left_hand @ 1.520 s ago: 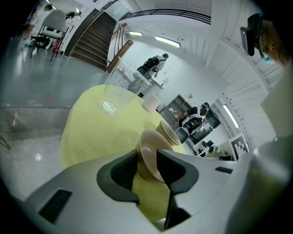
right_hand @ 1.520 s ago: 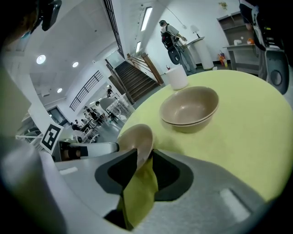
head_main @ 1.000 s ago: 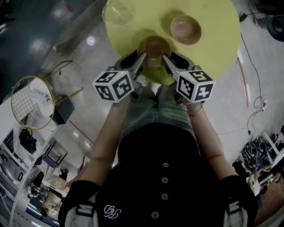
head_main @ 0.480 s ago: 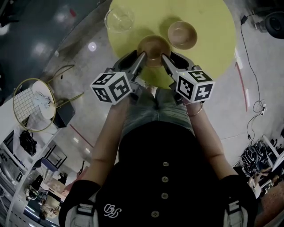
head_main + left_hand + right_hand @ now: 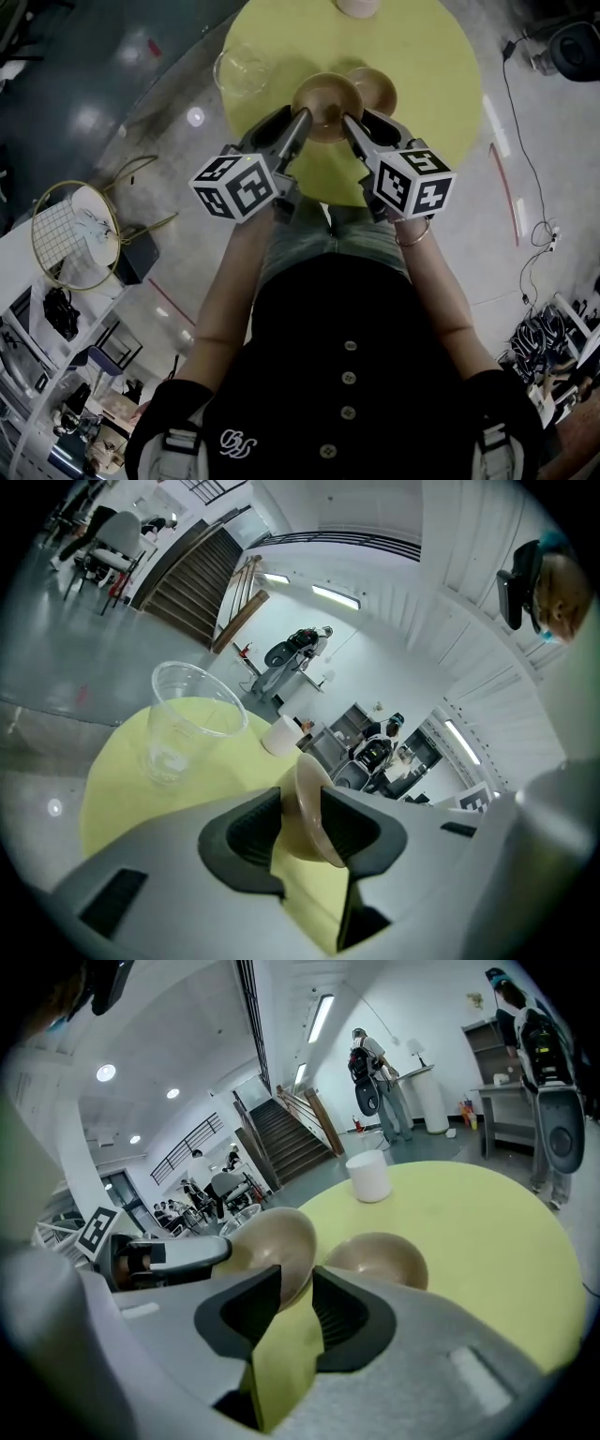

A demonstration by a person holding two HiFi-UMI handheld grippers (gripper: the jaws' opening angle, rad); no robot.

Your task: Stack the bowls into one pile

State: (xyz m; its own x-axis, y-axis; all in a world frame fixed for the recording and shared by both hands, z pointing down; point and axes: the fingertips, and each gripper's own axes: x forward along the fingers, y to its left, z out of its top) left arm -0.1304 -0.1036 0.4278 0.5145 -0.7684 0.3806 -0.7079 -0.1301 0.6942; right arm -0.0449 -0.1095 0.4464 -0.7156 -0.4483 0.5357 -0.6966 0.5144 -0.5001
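Together, left gripper (image 5: 300, 119) and right gripper (image 5: 350, 123), fingers pinching opposite rims of tan bowl (image 5: 325, 96), second bowl (image 5: 377, 86) on yellow table (image 5: 427, 66).

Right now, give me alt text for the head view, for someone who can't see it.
The left gripper and right gripper each grip the rim of one brown bowl over a round yellow table. A second bowl sits just beyond it, a clear cup to the left.

Light was pretty bright, coming from ceiling strips (image 5: 320, 1018); glare spots (image 5: 195, 115) sat on the dark floor (image 5: 84, 75). Heavy fisheye bent the edges, corners went black.
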